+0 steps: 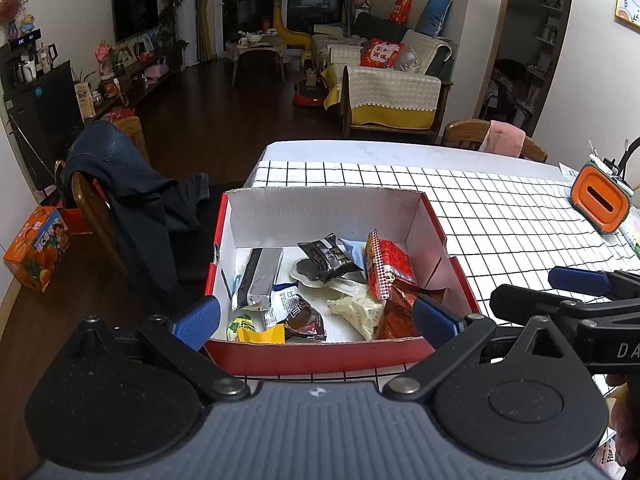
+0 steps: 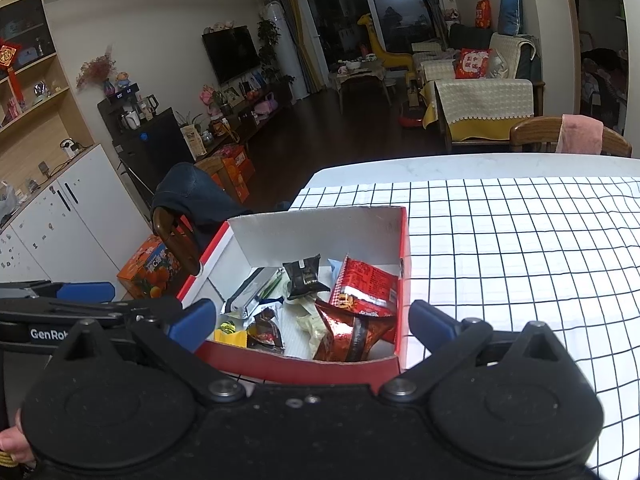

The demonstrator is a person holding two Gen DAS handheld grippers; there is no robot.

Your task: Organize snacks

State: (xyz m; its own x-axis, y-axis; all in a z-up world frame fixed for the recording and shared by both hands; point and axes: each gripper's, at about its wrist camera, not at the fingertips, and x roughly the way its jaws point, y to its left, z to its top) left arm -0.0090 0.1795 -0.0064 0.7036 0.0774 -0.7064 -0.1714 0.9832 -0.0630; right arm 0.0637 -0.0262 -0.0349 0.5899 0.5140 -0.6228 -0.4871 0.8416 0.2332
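Note:
A red cardboard box (image 1: 320,354) with a white inside stands at the table's left edge and holds several snack packets. Among them are a red packet (image 1: 390,266), a dark chocolate wrapper (image 1: 326,258), a silver bar (image 1: 262,276) and a yellow sweet (image 1: 260,335). My left gripper (image 1: 316,320) is open, its blue fingertips (image 1: 198,320) on either side of the box's near wall, with nothing held. In the right wrist view the same box (image 2: 304,366) sits ahead, with the red packet (image 2: 366,286) inside. My right gripper (image 2: 310,322) is open and empty over the near wall.
The table wears a white cloth with a black grid (image 1: 500,216). An orange and green device (image 1: 602,202) sits at the right edge. A wooden chair draped with dark clothes (image 1: 124,200) stands left of the table. An orange carton (image 1: 38,248) lies on the floor.

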